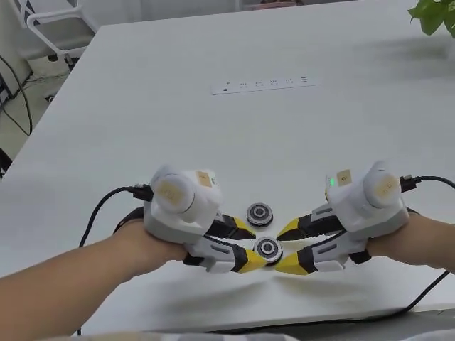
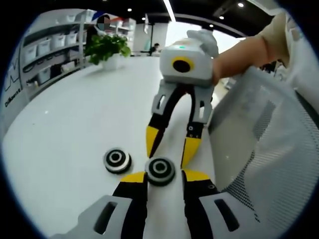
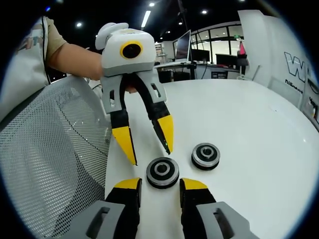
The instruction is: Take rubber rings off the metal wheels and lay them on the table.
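Observation:
Two small metal wheels with black rubber rims lie flat on the white table [image 1: 213, 142] near its front edge. The near wheel [image 1: 268, 248] sits between both grippers' yellow tips. My left gripper [image 1: 249, 244] comes at it from the left, open, the wheel [image 2: 160, 171] in the gap at its tips. My right gripper [image 1: 286, 246] faces it from the right, also open, with the same wheel [image 3: 162, 172] just ahead of its tips. The second wheel [image 1: 260, 214] lies free a little farther back, and also shows as the wheel [image 2: 117, 160] and the wheel [image 3: 205, 156].
A flush socket strip [image 1: 259, 84] sits in the table's middle. A plant [image 1: 434, 14] stands at the far right corner and a chair [image 1: 53, 28] beyond the far left. Cables trail from both grippers. A mesh chair back [image 2: 259, 139] is close behind the front edge.

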